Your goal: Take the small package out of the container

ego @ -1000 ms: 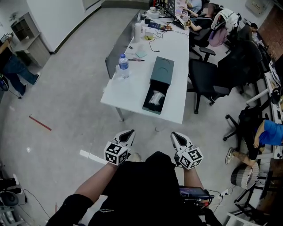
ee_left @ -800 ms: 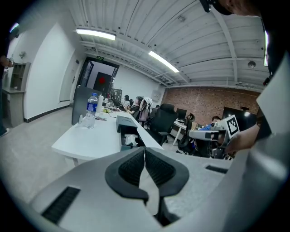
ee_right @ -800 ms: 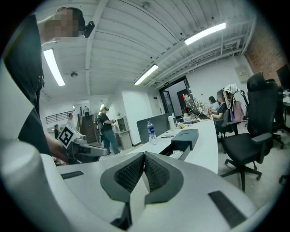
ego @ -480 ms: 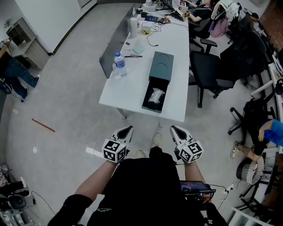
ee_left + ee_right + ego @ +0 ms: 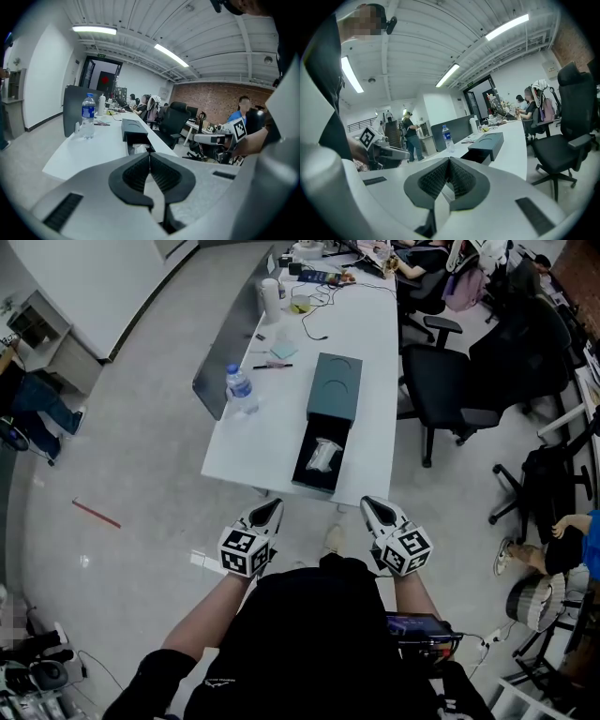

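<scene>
A dark teal box lies lengthwise on the white table; it also shows in the left gripper view as the box and in the right gripper view as the box. Its near end is slid open, and a small clear-wrapped package lies inside. My left gripper and right gripper hover short of the table's near edge, both shut and empty, about level with each other. The left gripper has its jaws together, and so does the right gripper.
A water bottle stands left of the box. Pens, a cup and cables lie further along the table. Black office chairs stand to the right, a grey partition on the left. People sit at the far end.
The table and box have come closer and shifted slightly left in the head view. Both grippers stayed shut, held in front of the body.
</scene>
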Motion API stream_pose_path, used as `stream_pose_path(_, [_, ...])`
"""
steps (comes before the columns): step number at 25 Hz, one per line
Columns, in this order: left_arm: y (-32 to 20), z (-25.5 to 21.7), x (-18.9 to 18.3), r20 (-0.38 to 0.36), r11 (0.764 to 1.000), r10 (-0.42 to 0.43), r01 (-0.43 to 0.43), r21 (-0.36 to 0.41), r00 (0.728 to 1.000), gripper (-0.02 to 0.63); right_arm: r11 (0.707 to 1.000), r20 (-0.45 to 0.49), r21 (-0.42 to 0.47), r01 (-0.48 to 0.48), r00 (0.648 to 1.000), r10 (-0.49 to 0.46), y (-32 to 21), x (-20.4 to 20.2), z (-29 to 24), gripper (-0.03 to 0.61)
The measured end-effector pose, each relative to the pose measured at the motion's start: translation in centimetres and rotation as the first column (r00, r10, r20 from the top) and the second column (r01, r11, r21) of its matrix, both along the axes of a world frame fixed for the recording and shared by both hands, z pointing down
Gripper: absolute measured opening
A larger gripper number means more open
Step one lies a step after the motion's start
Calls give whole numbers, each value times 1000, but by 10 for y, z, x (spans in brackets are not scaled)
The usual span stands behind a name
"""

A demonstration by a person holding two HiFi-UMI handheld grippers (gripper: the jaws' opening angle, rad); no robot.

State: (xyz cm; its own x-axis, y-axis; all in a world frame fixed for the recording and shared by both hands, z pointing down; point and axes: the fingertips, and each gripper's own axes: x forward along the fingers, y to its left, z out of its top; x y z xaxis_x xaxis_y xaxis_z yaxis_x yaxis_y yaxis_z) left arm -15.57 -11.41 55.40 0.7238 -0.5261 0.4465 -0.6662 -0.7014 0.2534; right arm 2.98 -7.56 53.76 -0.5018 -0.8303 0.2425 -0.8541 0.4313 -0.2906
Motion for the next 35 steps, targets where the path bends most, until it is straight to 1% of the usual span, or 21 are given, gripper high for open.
stream_pose_path(4, [-17, 5, 15, 28, 1000, 6, -5, -9, 1000, 14, 1000, 13, 0, 8, 1000, -8, -21, 10, 2, 26])
stream_pose_path(8, [-32, 10, 24, 68, 1000, 2, -2, 0, 998, 14, 1000, 26, -4, 16, 1000, -16, -40, 19, 6, 26])
stream_pose_path(15, [-56, 16, 47, 91, 1000, -6, 9, -27, 996, 14, 998, 39, -15, 54, 998, -53, -72, 34, 15, 26])
stream_pose_path(18, [-60, 20, 64, 91, 998, 11, -6, -56, 996, 14, 997, 45, -23, 79, 996, -78, -81, 41, 18, 26])
stream_pose_path(22, [-64, 25, 87, 91, 995, 55, -47, -88, 994, 14, 993, 55, -32, 115, 992, -114, -93, 48, 22, 26])
stream_pose_path(24, [-68, 27, 95, 109, 994, 63, -53, -91, 992, 14, 990, 58, -36, 139, 989, -136, -99, 48, 24, 26])
stream_pose_path(28, [-79, 35, 106, 148, 994, 46, -31, -104, 988, 14, 982, 69, -40, 185, 981, -182, -109, 45, 29, 26])
stream_pose_path(35, [-92, 53, 119, 258, 990, 45, -10, -138, 965, 15, 969, 89, -47, 243, 967, -239, -119, 43, 38, 26])
